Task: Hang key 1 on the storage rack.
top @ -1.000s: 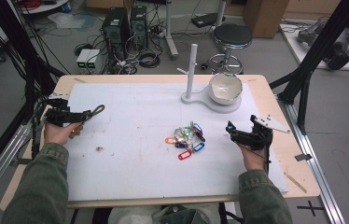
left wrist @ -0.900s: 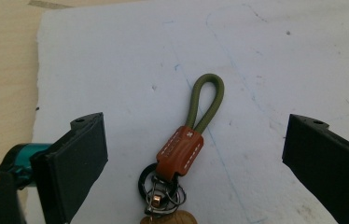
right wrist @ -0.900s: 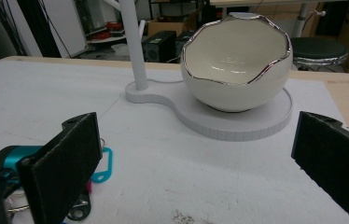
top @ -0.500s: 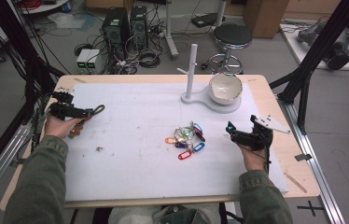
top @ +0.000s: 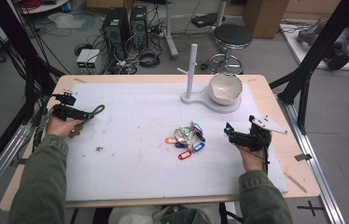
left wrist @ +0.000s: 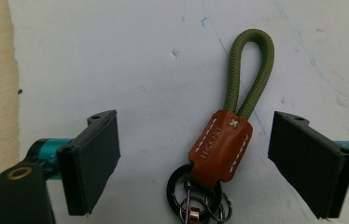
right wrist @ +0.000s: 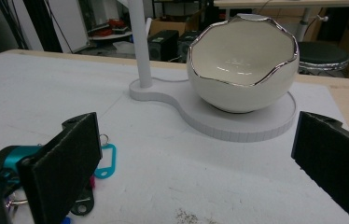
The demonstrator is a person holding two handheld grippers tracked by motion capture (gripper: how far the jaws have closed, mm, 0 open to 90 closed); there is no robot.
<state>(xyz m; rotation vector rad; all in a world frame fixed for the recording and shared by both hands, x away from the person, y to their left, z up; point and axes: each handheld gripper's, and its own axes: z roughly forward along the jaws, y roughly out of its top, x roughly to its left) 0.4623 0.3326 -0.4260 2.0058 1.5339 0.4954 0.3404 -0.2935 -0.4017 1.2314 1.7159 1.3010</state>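
Green-cord keychain point(left wrist: 231, 135) w/ brown leather tab, flat on mat.

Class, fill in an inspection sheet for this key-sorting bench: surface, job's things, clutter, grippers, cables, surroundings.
Surface: white mat on a wooden table, with faint marks and crumbs.
Job's things: green-cord keychain with a brown leather tab, lying flat between the left gripper's jaws, untouched.
Clutter: pile of coloured key tags; white eggshell bowl on a stand with a post.
Grippers: left gripper open, jaws just closing; right gripper open, empty.
Cables: floor tangle.
Surroundings: computer towers, stool.
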